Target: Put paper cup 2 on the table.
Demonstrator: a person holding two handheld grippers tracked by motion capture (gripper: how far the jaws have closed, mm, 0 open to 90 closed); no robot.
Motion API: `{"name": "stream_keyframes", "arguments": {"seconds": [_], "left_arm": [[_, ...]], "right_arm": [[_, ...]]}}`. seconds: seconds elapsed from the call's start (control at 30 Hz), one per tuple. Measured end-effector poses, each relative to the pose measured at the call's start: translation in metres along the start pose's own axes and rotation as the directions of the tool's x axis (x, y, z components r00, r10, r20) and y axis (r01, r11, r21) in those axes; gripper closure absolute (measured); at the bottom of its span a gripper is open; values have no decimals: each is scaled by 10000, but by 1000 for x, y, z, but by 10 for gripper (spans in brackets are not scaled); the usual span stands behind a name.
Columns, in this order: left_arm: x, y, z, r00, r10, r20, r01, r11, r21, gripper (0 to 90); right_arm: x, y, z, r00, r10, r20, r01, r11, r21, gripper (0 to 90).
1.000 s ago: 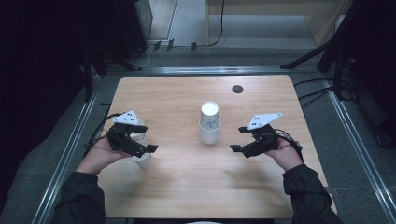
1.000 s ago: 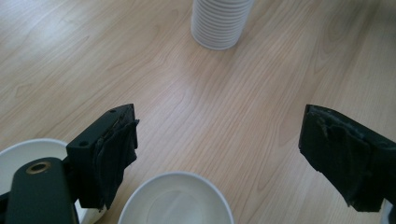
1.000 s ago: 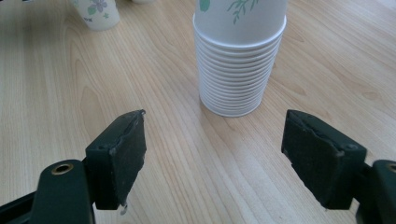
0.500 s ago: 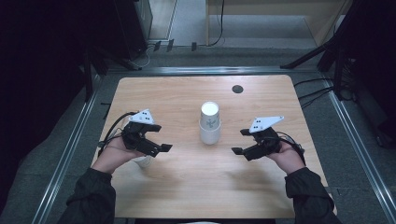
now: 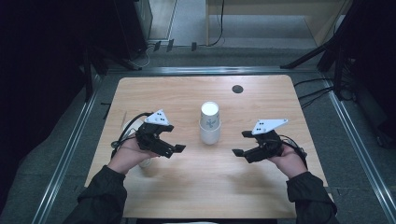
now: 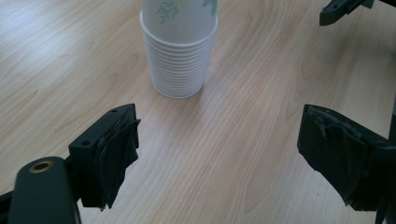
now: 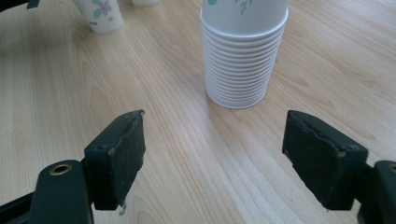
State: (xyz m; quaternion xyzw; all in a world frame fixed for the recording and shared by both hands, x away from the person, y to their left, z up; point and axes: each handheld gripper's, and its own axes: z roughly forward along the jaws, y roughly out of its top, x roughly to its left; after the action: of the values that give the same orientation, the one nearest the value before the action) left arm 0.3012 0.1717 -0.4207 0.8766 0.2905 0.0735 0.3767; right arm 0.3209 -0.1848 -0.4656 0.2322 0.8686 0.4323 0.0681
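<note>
On the desk: a pale wooden desk (image 5: 280,186) carried a stack of white paper cups with a green leaf print (image 5: 209,123), upright near its middle.
Stack, close up: many nested rims showed in the left gripper view (image 6: 179,51) and the right gripper view (image 7: 243,56); it stood free, with nothing touching it.
Left hand-held gripper: the left hand-held gripper (image 5: 172,145) had moved rightward over the last second, from the desk's left part to a spot near the stack's left side; jaws stood wide apart and empty.
Single cup: a lone white paper cup with a floral print (image 7: 100,14) stood on the left part of the desk, behind the left hand in the high view (image 5: 145,161); the left gripper had drawn away from it.
Right hand-held gripper: the right hand-held gripper (image 5: 243,143) kept roughly its place to the right of the stack, jaws apart, holding nothing.
Far cup: another white cup base (image 7: 144,2) sat at the top edge of the right gripper view, too cropped to describe.
Reading: one cup appeared set down and released; both grippers faced the stack, so the next cup looked due to be pulled off.
Caution: the nested cups would likely stick, so one gripper would have to steady the stack.
</note>
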Motion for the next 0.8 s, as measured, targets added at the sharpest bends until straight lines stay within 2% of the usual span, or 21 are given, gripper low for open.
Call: {"name": "stream_keyframes", "arguments": {"seconds": [0.1, 0.2, 0.27, 0.37, 0.47, 0.8], "left_arm": [[-4, 3, 4, 10000, 52, -42, -52, 10000, -59, 126], [-7, 5, 10, 10000, 26, 95, -25, 9999, -142, 126], [-10, 7, 14, 9999, 112, 5, -112, 9999, -88, 126], [-14, 9, 20, 9997, 252, -65, -253, 9997, -51, 126], [-18, 10, 24, 9995, 303, 46, -302, 9995, -127, 131], [-33, 12, 39, 9992, 183, 360, -179, 9998, -101, 132]], "right_arm": [[2, -1, 0, 10000, 42, 4, -42, 10000, 26, 215], [4, -1, -1, 9995, 302, -21, -302, 9994, -141, 210], [5, -1, 0, 9992, 407, -55, -408, 9991, -145, 209], [8, -2, 1, 9996, 288, -58, -289, 9996, -75, 209], [10, -2, 2, 9997, 224, -82, -224, 9997, 15, 209], [15, -1, 7, 9998, 25, -210, -22, 9999, 149, 209]]}}
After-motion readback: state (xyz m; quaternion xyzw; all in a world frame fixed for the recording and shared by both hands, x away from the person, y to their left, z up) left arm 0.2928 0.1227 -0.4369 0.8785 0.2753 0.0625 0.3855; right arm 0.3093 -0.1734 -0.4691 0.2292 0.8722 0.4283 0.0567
